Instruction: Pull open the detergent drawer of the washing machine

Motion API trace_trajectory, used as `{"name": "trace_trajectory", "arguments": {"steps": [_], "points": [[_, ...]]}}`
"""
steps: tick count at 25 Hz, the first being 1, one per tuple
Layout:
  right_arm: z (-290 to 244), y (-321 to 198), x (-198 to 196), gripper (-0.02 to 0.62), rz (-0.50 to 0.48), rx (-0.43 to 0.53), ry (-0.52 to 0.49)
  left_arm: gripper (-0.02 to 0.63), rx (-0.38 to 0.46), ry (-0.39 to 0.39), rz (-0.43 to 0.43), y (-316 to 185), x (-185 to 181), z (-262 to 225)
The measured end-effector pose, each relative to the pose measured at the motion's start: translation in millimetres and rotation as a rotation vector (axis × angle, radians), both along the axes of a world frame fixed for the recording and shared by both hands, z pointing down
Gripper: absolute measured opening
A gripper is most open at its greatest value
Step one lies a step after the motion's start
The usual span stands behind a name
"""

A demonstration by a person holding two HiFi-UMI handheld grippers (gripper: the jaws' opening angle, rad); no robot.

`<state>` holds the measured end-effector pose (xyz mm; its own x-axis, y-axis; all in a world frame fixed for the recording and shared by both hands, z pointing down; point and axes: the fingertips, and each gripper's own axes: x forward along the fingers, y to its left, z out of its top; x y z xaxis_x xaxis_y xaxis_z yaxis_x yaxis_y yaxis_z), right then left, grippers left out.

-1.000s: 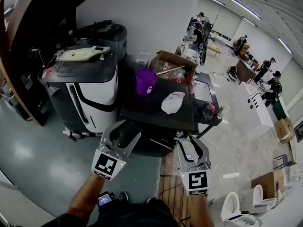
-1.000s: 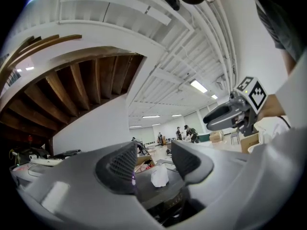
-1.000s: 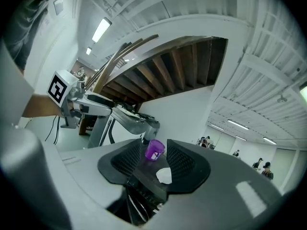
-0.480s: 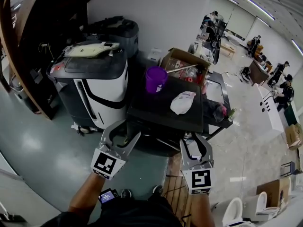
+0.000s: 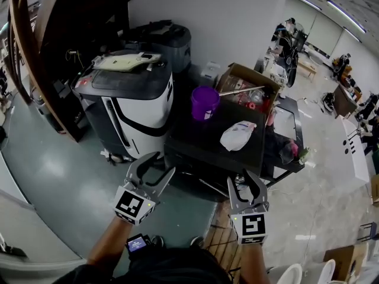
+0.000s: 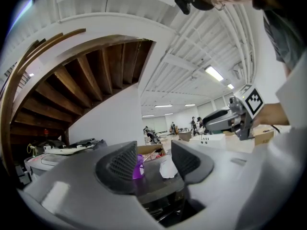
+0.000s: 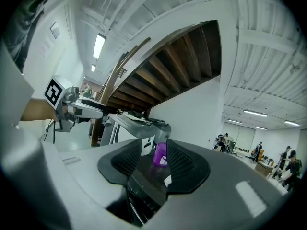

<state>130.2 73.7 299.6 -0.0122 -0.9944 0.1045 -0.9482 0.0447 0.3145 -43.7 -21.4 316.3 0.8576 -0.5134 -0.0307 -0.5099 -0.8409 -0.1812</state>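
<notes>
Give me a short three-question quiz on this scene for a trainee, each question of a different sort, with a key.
1. Multiple choice: what stands on the dark flat table top near the crumpled white plastic bag?
A. a purple plastic cup
B. a red metal kettle
C. a green glass bottle

2. True or false: the left hand-held gripper or the right hand-held gripper is gripping the cup.

3. Short answer: in the head view, on which side of the table does the boxy black-and-white machine stand?

Key: 1 A. 2 False; both are short of the table and nothing is between their jaws. 3 Left.
</notes>
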Motion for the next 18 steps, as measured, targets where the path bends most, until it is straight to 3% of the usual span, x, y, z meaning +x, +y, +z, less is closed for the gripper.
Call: {"name": "trace_trajectory", "arguments": {"steps": [9,18], "points": [[5.2,-18.4,37.0,0.153,-0.109,0.008,-0.039,0.241,-0.005,-0.039,-0.106,2.6,23.6,3.7],[6.0,-21.8,66.5,0.153,-0.175,0.018,-0.077,0.24,-0.062,-0.049,-0.173,9.1,42.1,12.2]]}}
